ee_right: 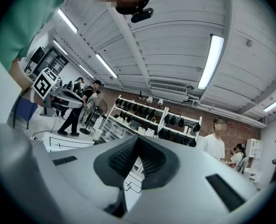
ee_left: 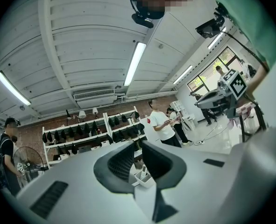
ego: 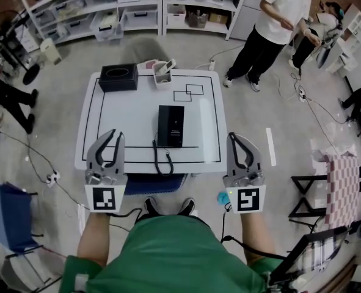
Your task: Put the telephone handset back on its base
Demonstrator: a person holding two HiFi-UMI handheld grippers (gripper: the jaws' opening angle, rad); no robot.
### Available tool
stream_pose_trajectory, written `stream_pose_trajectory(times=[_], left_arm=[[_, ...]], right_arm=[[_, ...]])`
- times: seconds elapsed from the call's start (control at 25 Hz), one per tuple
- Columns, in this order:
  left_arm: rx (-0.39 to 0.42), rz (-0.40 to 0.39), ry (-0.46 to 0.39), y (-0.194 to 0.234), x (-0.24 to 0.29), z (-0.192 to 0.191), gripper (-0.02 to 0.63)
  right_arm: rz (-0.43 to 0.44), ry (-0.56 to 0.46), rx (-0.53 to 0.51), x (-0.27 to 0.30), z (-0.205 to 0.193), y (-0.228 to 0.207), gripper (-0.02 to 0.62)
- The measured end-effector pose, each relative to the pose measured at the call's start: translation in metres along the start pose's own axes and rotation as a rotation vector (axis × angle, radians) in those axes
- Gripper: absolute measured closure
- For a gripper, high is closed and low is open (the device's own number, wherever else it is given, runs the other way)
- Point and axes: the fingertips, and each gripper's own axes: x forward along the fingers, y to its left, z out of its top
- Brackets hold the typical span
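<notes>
The black telephone (ego: 170,126) lies in the middle of the white table (ego: 137,112). Its handset seems to rest on the base, though I cannot tell for sure. The curly cord (ego: 162,161) loops over the table's front edge. My left gripper (ego: 114,134) hovers at the front left corner and is shut and empty. My right gripper (ego: 236,138) hangs off the front right corner, also shut and empty. In the left gripper view the jaws of the left gripper (ee_left: 137,164) tilt up toward the room. The right gripper (ee_right: 138,146) does the same, with the pads touching.
A black box (ego: 118,77) and a white holder (ego: 163,75) stand at the table's far edge. A person in a white shirt (ego: 272,29) stands at the back right, in front of shelves (ego: 107,5). A blue chair (ego: 9,218) and a power strip (ego: 52,177) sit to the left.
</notes>
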Motion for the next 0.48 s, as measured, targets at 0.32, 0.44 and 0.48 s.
stream_pose_trajectory(times=[0.32,0.44,0.48], left_arm=[[0.063,-0.024,0.009,-0.003,0.009,-0.001,0.540],[0.049,-0.021,-0.001,-0.004,0.013,0.002,0.540],[0.047,-0.021,-0.003,-0.004,0.014,0.004,0.540]], right_arm=[[0.007,-0.005,0.002,0.006,-0.003,-0.006,0.575],[0.011,-0.006,0.005,0.007,-0.003,-0.008,0.575],[0.013,-0.005,0.004,0.007,-0.003,-0.009,0.575]])
